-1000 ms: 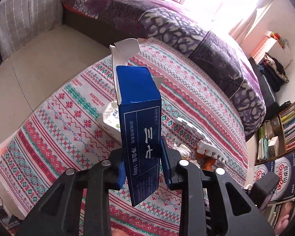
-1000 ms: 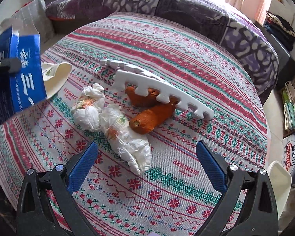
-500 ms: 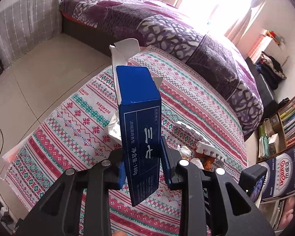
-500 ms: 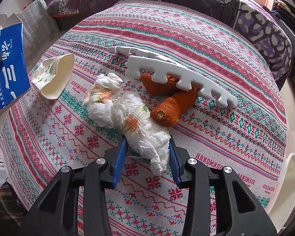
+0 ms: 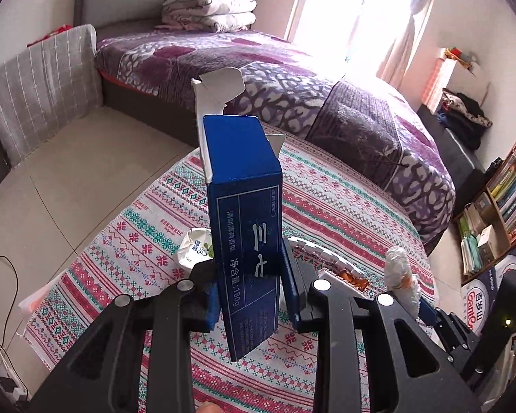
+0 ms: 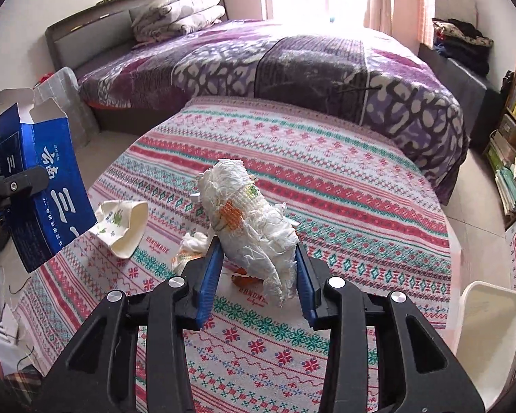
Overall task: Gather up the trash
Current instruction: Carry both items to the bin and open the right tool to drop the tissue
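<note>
Left wrist view: the left gripper (image 5: 251, 296) clamped a blue carton (image 5: 246, 227) upright above the patterned cloth (image 5: 344, 213), flaps open. Right wrist view: the right gripper (image 6: 256, 272) pinched a crumpled tissue wad (image 6: 251, 220), lifted off the cloth; a flattened paper cup (image 6: 122, 223) lay nearby.

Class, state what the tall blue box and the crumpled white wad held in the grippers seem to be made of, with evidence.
Tall blue box: thin printed cardboard, slightly glossy; white inner flaps folded open. Crumpled white wad: likely tissue paper, matte, wrinkled, stained orange.
</note>
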`<state>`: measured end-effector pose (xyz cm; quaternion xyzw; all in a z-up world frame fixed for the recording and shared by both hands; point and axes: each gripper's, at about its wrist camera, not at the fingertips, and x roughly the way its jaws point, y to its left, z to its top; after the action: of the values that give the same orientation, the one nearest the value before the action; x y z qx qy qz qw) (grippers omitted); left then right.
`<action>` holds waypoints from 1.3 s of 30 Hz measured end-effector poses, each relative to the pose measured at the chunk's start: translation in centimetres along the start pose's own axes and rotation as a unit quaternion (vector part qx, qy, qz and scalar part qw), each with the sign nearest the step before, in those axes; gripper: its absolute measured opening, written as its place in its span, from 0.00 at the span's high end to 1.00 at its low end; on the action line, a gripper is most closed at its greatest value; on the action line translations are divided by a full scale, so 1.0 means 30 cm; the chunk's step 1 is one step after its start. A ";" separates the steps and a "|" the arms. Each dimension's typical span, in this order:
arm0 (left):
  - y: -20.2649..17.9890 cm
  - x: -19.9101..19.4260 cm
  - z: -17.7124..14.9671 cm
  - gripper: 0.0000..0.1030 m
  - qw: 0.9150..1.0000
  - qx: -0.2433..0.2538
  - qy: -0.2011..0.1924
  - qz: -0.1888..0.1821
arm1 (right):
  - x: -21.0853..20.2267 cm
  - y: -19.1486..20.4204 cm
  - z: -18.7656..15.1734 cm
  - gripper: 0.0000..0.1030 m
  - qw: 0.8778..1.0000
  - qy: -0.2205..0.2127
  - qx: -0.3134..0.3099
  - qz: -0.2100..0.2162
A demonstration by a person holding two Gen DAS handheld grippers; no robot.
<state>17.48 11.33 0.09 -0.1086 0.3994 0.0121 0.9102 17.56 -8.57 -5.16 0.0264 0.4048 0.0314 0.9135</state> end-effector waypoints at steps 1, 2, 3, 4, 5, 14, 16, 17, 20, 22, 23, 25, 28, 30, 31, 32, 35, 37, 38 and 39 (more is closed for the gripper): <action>-0.014 -0.006 -0.004 0.71 1.000 0.006 -0.008 0.006 | -0.011 -0.011 0.004 0.63 1.000 -0.006 0.006 -0.004; -0.027 -0.010 -0.008 0.71 1.000 0.013 -0.015 0.012 | -0.025 -0.021 0.008 0.63 1.000 -0.014 0.013 -0.009; -0.041 -0.015 -0.012 0.71 0.999 0.021 -0.022 0.019 | -0.037 -0.029 0.011 0.63 1.000 -0.020 0.017 -0.013; -0.057 -0.018 -0.018 0.71 0.999 0.029 -0.029 0.025 | -0.046 -0.035 0.014 0.63 0.999 -0.026 0.021 -0.018; -0.071 -0.022 -0.024 0.71 0.998 0.037 -0.034 0.028 | -0.058 -0.046 0.015 0.63 0.999 -0.032 0.025 -0.024; -0.210 -0.045 -0.080 0.71 0.994 0.094 -0.053 0.025 | -0.127 -0.123 0.012 0.62 0.996 -0.053 0.044 -0.052; -0.237 -0.047 -0.091 0.71 0.993 0.102 -0.054 0.021 | -0.135 -0.130 0.010 0.62 0.996 -0.055 0.045 -0.055; -0.251 -0.049 -0.096 0.71 0.993 0.105 -0.054 0.018 | -0.142 -0.140 0.010 0.62 0.996 -0.056 0.047 -0.058; -0.288 -0.051 -0.110 0.71 0.992 0.113 -0.053 0.011 | -0.159 -0.170 0.006 0.62 0.995 -0.059 0.053 -0.062; -0.308 -0.054 -0.120 0.71 0.992 0.117 -0.053 0.006 | -0.171 -0.189 0.003 0.62 0.994 -0.060 0.056 -0.065; -0.317 -0.056 -0.124 0.71 0.992 0.119 -0.052 0.004 | -0.176 -0.198 0.001 0.62 0.994 -0.061 0.058 -0.068; -0.339 -0.055 -0.129 0.71 0.991 0.122 -0.051 0.000 | -0.194 -0.223 -0.005 0.62 0.993 -0.063 0.062 -0.072; -0.371 -0.056 -0.137 0.71 0.991 0.126 -0.052 -0.007 | -0.206 -0.239 -0.008 0.62 0.993 -0.065 0.064 -0.076; -0.390 -0.058 -0.141 0.71 0.990 0.129 -0.052 -0.012 | -0.217 -0.258 -0.012 0.62 0.992 -0.067 0.067 -0.079; -0.401 -0.058 -0.143 0.71 0.990 0.130 -0.052 -0.015 | -0.223 -0.268 -0.015 0.62 0.992 -0.068 0.069 -0.081; -0.410 -0.060 -0.148 0.71 0.990 0.132 -0.051 -0.017 | -0.228 -0.277 -0.018 0.62 0.992 -0.068 0.070 -0.083; -0.439 -0.061 -0.159 0.71 0.989 0.138 -0.050 -0.023 | -0.239 -0.307 -0.026 0.62 0.991 -0.068 0.074 -0.090; -0.459 -0.061 -0.167 0.71 0.988 0.141 -0.050 -0.027 | -0.248 -0.329 -0.033 0.62 0.990 -0.068 0.076 -0.096; -0.467 -0.062 -0.171 0.71 0.988 0.143 -0.049 -0.029 | -0.253 -0.340 -0.036 0.62 0.990 -0.069 0.078 -0.100; -0.476 -0.062 -0.175 0.71 0.988 0.145 -0.049 -0.031 | -0.258 -0.352 -0.039 0.62 0.989 -0.069 0.080 -0.102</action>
<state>13.95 -3.59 0.69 0.0123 0.3485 -0.0691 0.9347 11.88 -19.66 -1.03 0.0597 0.3427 -0.0965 0.9326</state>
